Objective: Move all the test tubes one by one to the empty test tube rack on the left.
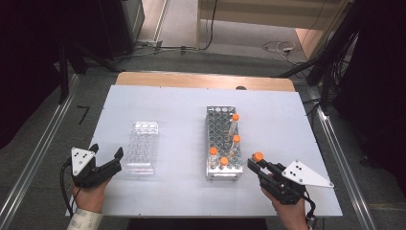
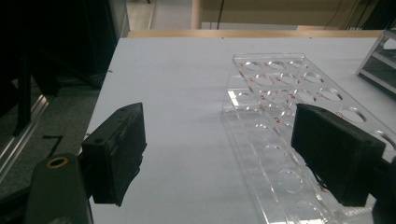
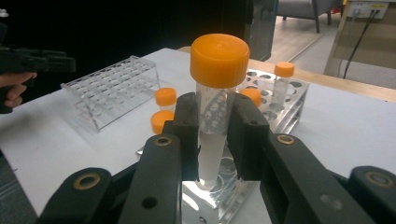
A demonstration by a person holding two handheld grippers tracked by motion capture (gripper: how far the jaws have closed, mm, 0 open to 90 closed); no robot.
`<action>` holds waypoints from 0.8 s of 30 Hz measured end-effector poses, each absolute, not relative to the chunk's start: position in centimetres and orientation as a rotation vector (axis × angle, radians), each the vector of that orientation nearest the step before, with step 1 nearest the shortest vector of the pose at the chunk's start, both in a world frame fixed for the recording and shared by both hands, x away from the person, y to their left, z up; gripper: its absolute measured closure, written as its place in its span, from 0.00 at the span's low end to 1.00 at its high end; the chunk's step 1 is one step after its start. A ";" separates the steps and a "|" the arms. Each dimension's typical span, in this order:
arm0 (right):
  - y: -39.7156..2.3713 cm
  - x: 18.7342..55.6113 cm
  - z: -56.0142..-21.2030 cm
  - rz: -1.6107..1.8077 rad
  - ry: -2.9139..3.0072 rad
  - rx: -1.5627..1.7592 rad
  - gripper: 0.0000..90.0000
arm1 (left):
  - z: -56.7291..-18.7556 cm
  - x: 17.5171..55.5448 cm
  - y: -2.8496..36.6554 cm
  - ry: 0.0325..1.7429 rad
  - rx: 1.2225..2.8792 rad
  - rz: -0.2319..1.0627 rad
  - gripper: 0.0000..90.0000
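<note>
Orange is the cap on the tube (image 3: 217, 100) that the right gripper (image 1: 259, 164) holds. Its two black jaws press on the clear body of the tube from both sides, just under the cap. The tube stands upright in the grip, lifted above the near end of the metal rack (image 1: 213, 126).

That rack sits in the middle of the white table (image 1: 182, 103). Four more tubes with orange caps stand in it, two near its 6 o'clock end and two along its 3 o'clock side. The two near ones (image 3: 163, 109) are close to the held tube, just behind it and to the side in the right gripper view.

At 9 o'clock from the metal rack, well apart, lies a clear rack (image 1: 142, 145) full of round holes. The left gripper (image 1: 106, 159) rests just at its 8 o'clock corner. Its jaws stand wide apart with only table between them, and one jaw hangs over the edge of the clear rack.
</note>
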State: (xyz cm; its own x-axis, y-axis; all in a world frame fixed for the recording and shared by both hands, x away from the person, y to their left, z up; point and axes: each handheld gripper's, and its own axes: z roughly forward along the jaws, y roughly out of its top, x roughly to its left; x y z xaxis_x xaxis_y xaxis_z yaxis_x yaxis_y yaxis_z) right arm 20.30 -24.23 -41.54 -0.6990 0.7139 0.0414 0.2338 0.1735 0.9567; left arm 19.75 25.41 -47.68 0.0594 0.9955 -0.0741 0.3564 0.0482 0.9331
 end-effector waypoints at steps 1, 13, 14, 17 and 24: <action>-24.1 20.1 -41.6 1.541 2.044 0.888 0.80 | -47.7 19.7 25.4 1.440 1.453 0.915 0.20; -21.4 18.8 -42.2 1.570 2.156 0.799 0.80 | -47.0 19.2 24.8 1.404 1.439 0.892 0.20; -21.1 18.8 -42.4 1.571 2.168 0.794 0.80 | -47.0 19.1 24.7 1.395 1.439 0.889 0.20; -20.1 18.8 -43.1 1.561 2.207 0.776 0.80 | -46.7 19.0 24.3 1.375 1.439 0.873 0.20; -17.3 19.0 -44.4 1.531 2.296 0.721 0.80 | -46.1 18.5 23.4 1.316 1.448 0.831 0.21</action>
